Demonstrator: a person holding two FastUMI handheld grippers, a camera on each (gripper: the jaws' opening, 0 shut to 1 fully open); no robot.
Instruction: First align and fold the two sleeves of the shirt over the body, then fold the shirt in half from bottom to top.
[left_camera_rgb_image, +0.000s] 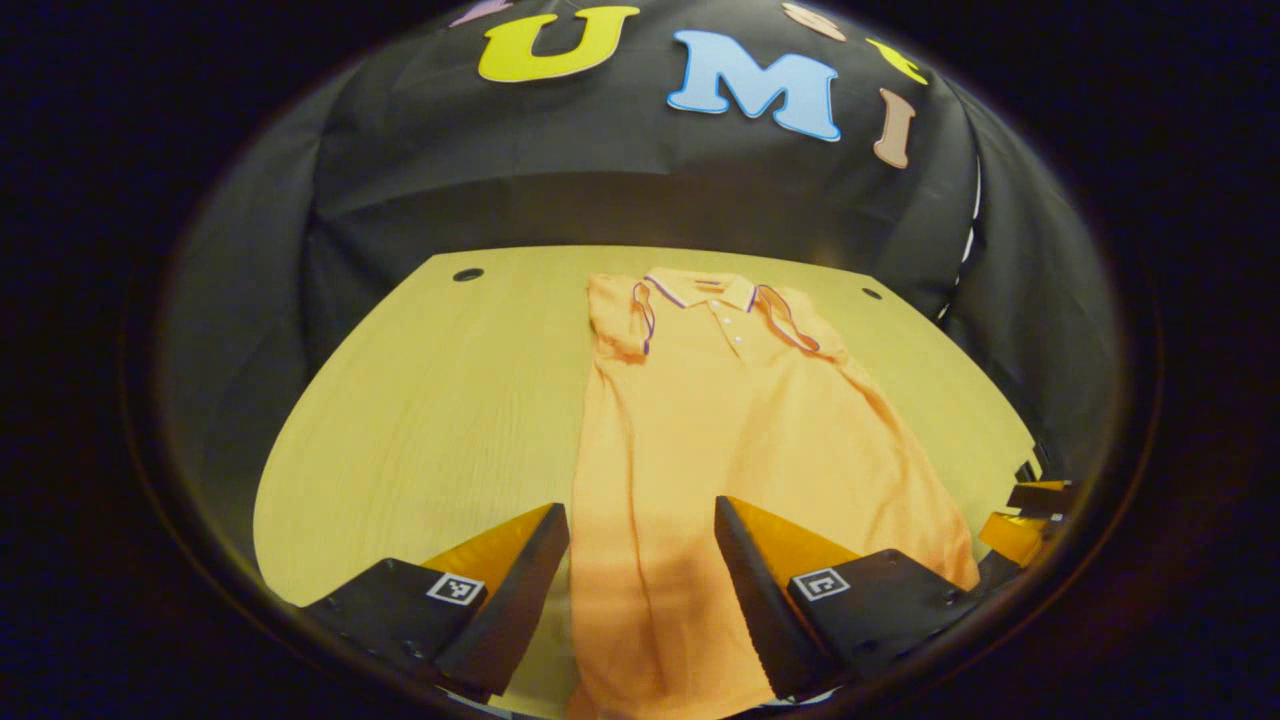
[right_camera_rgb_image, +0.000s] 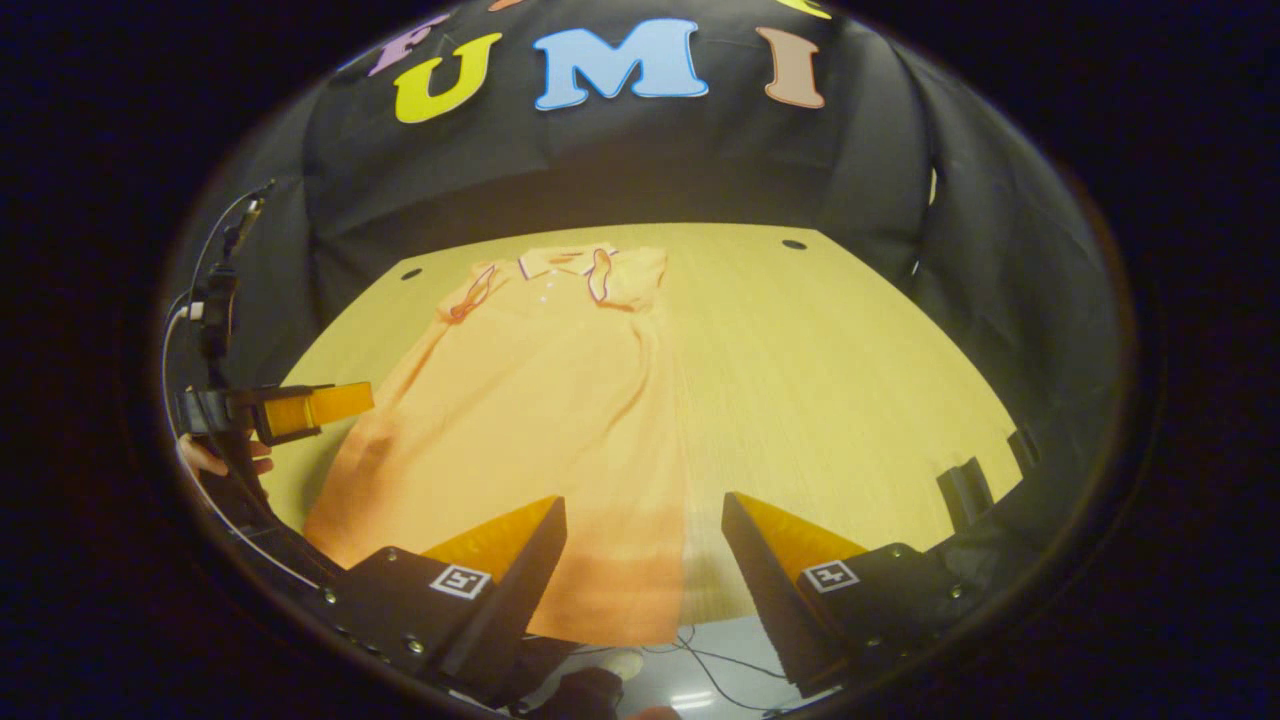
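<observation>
Behind the wooden surface (left_camera_rgb_image: 420, 400) hangs a black cloth wall. On the surface lies the orange shirt (left_camera_rgb_image: 720, 440), flat, collar at the far end, with both sleeves (left_camera_rgb_image: 622, 318) folded in over its body. The left claw (left_camera_rgb_image: 640, 520) and the right claw (right_camera_rgb_image: 642, 520) hang above the shirt's near end, both released and grasping nothing.

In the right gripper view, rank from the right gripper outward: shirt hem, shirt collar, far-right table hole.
1. Shirt hem: just ahead of the right gripper, at the near table edge.
2. Shirt collar: far end, left of centre.
3. Table hole: far right corner, too close to the collar to rank surely.
</observation>
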